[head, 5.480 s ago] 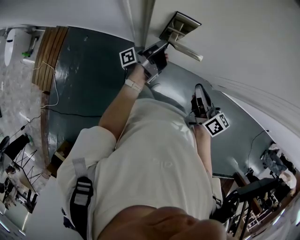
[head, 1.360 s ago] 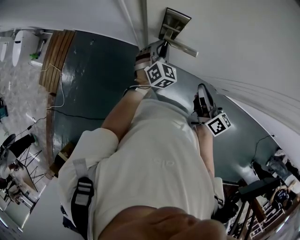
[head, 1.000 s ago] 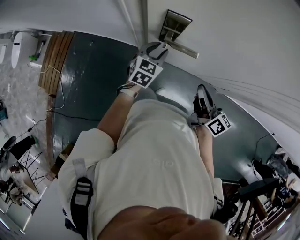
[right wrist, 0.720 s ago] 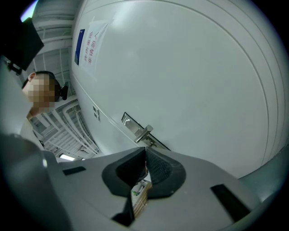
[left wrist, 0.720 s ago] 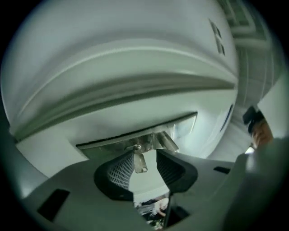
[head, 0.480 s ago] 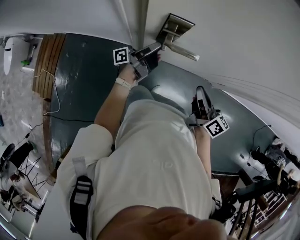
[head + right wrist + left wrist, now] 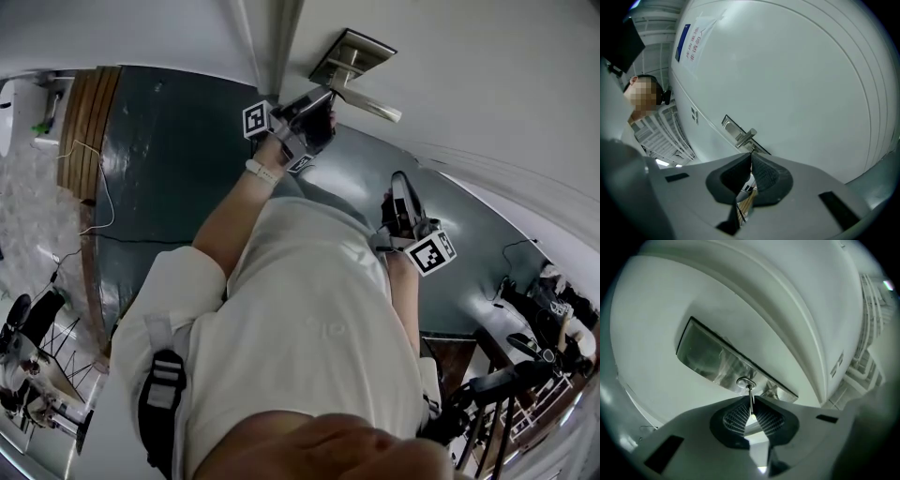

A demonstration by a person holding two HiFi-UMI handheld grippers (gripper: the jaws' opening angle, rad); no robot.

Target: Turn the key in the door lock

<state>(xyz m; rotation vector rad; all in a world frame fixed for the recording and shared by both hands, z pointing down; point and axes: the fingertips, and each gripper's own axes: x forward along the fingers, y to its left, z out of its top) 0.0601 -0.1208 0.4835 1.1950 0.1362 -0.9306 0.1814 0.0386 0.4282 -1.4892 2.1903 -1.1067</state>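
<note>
As I look down through the head view, my left gripper is raised to the brushed-metal lock plate on the white door, just below the lever handle. The right gripper hangs well apart from it, lower, above the dark glossy floor. The key is too small for me to find from up here.

The left gripper view supplies it. The key, a thin flat metal strip seen edge-on, sits in the round cylinder of the plate. The jaws have just been closing and clamp it between their dark ribbed pads.

The right gripper view adds what neither other view gives. That gripper's jaws are pressed together with nothing between them, the whole plate and its straight, square-edged lever show from farther off, and a paper notice sits high on the smooth door.
</note>
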